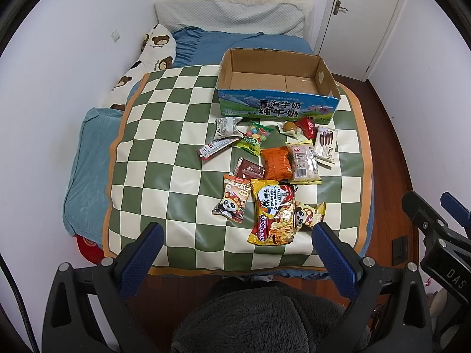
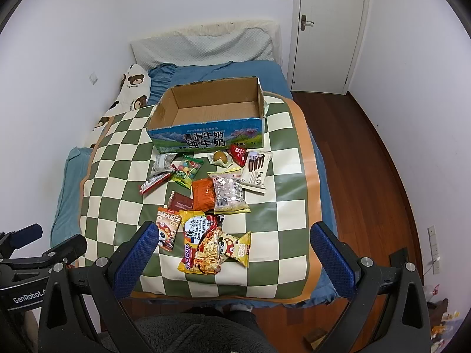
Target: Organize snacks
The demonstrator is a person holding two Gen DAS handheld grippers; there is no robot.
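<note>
Several snack packets lie on a green-and-white checkered mat on the bed, in front of an open cardboard milk box that holds nothing. Nearest me is a yellow Sedaap noodle packet, flanked by two panda packets. An orange packet and a white Franzzi packet lie further back. My left gripper is open, held above the mat's near edge. My right gripper is open, above the noodle packet. The box also shows in the right wrist view.
The bed has blue bedding and a bear-print pillow at the left by the wall. A white door stands at the back right. Wooden floor runs along the bed's right side.
</note>
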